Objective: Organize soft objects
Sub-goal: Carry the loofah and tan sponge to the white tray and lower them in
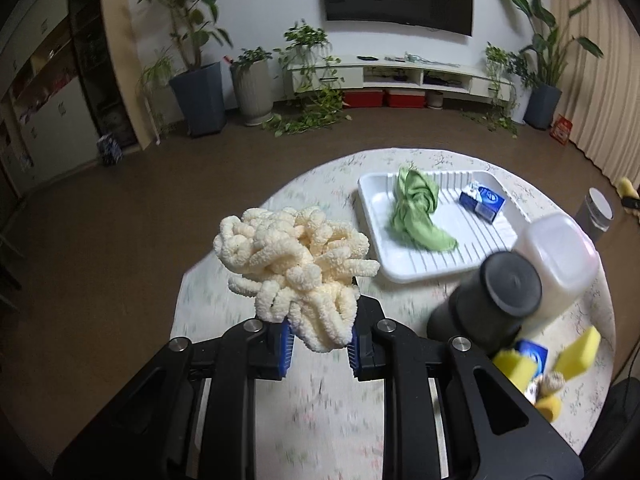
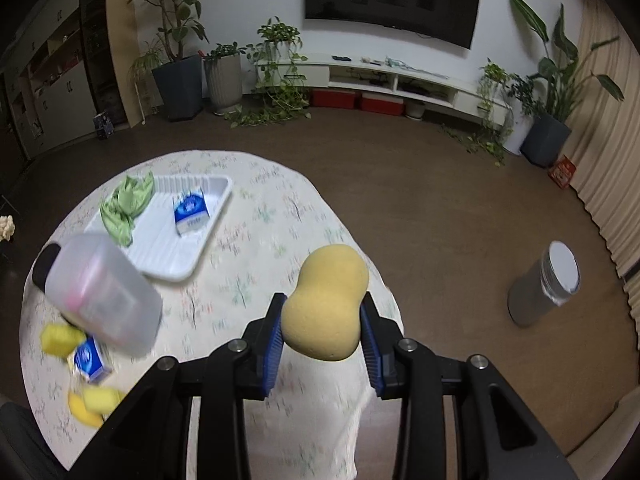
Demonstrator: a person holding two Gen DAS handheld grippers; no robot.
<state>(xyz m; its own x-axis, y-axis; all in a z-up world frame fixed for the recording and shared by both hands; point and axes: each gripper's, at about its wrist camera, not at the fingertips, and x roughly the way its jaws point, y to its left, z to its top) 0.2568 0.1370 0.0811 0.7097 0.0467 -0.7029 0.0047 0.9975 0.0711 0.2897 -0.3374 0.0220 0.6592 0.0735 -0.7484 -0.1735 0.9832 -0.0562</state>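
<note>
My left gripper (image 1: 320, 344) is shut on a cream chenille mop-like cloth (image 1: 292, 264), held above the round table's left part. My right gripper (image 2: 324, 340) is shut on a yellow peanut-shaped sponge (image 2: 326, 300), held above the table's right edge. A white tray (image 1: 484, 256) at the table's far side holds a crumpled green cloth (image 1: 416, 210) and a blue tissue pack (image 1: 482, 200); the tray also shows in the right wrist view (image 2: 172, 264). Yellow sponges (image 1: 578, 348) and another blue tissue pack (image 1: 532, 354) lie near the table's front.
A clear plastic container with a dark lid (image 1: 520, 280) stands on the table between tray and sponges; it shows in the right wrist view (image 2: 100, 296). A grey bin (image 2: 544, 288) stands on the floor at right. The table has a floral cloth (image 2: 256, 248).
</note>
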